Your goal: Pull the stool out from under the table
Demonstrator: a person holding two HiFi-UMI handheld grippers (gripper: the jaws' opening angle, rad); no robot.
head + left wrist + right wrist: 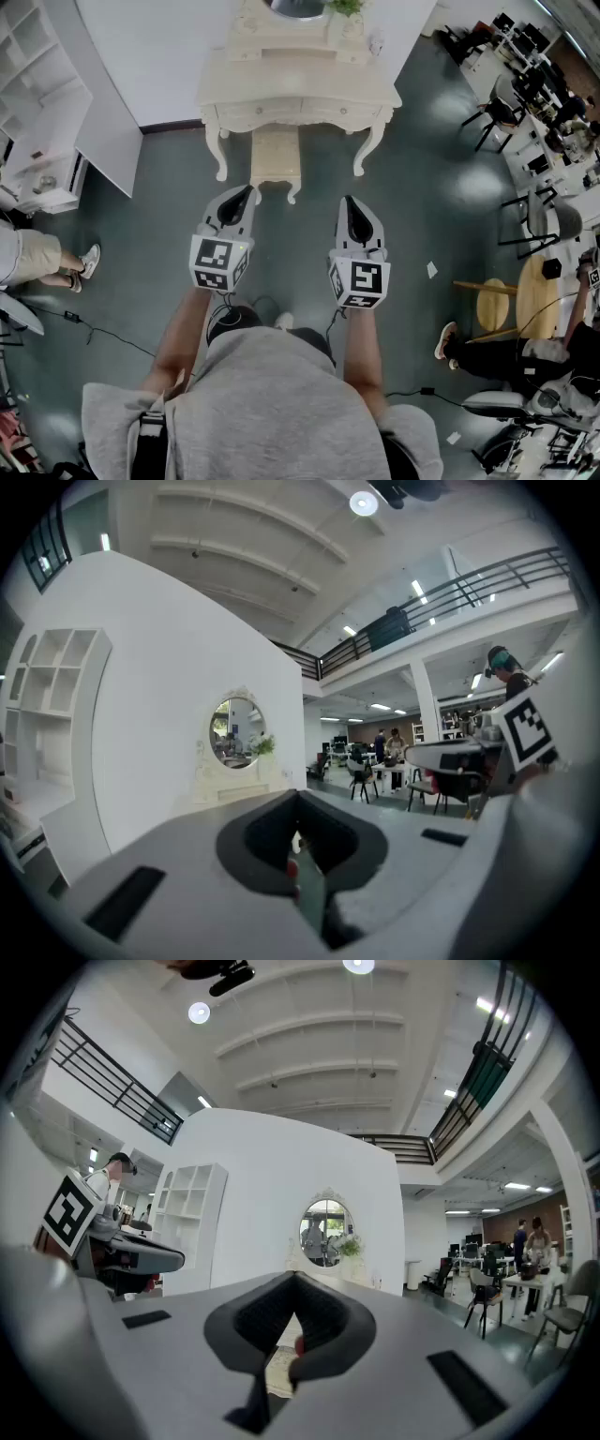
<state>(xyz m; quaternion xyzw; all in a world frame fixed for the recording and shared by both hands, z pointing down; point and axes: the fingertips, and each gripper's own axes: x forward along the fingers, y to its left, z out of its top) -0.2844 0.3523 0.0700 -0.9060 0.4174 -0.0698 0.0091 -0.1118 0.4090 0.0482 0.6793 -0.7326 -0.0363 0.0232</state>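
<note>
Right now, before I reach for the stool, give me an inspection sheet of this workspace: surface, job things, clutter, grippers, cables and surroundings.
Surface: grey floor, glossy, with light reflections.
Job's things: cream stool standing between the front legs of the cream dressing table, not yet pulled out.
Clutter: small white scraps on the floor at right.
Grippers: left gripper and right gripper both shut, holding nothing, short of the stool.
Cables: black cable across the floor at left; another at right.
Surroundings: white shelf unit and a bystander's legs at left; chairs and desks at right.
</note>
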